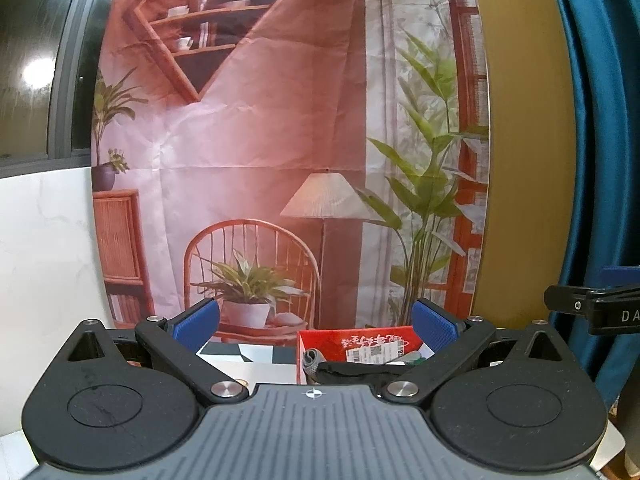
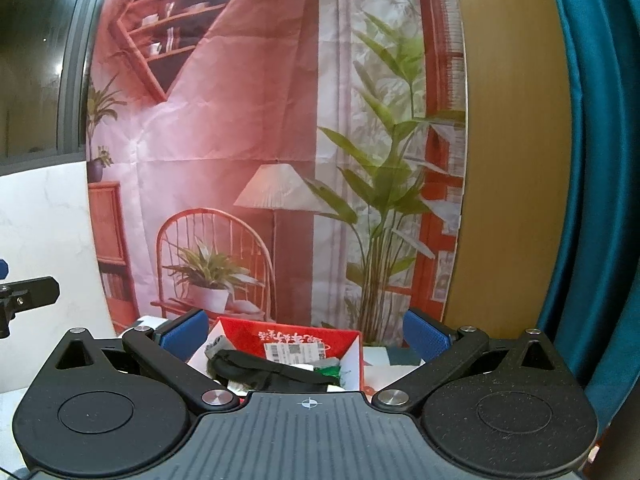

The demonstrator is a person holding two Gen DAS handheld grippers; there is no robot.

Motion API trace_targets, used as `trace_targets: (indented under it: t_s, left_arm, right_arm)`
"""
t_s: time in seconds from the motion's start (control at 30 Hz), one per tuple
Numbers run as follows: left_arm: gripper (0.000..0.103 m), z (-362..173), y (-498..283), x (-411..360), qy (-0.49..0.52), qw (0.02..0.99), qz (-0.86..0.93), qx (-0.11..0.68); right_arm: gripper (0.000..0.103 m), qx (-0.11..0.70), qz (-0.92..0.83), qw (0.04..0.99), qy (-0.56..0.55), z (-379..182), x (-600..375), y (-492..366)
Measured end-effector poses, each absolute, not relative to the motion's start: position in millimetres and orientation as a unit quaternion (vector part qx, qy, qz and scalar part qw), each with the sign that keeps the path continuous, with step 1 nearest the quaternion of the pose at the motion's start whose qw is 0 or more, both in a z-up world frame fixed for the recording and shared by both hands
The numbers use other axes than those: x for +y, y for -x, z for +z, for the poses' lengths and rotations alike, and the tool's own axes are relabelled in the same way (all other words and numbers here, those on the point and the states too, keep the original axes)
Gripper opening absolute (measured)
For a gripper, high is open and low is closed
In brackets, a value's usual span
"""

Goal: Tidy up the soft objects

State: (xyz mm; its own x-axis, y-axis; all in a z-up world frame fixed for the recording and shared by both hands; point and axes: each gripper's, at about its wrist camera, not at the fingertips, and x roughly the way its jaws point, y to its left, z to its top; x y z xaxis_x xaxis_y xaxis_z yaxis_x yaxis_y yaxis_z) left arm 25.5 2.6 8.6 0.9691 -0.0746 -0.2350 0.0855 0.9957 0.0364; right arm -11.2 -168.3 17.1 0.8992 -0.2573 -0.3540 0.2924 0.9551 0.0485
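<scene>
The red box (image 2: 288,338) is half hidden behind the claw body, its soft contents (image 2: 264,372) only partly visible.

Bright, sharp views; fisheye-bent edges, lamp glare upper left.

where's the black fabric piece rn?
In the red box, draped across its front: right wrist view low centre, left wrist view lower right. A grey rolled item sits at its left end.

You are in a staged recording corner, not a real living room: the chair, lamp and plants are only printed on a creased cloth backdrop (image 1: 256,152) hung before a dark window (image 1: 36,60), beside a teal curtain (image 1: 600,120).
</scene>
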Motion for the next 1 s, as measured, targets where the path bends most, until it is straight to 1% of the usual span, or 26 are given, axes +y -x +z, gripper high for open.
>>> trace_targets:
  t_s: [1.0]
  left_arm:
    - [0.103,9.1,-21.3,6.8,-0.014,0.991,-0.040,0.123]
  right_arm:
    - [0.103,0.178,-0.141,0.972,-0.057,19.5,-174.0,16.9]
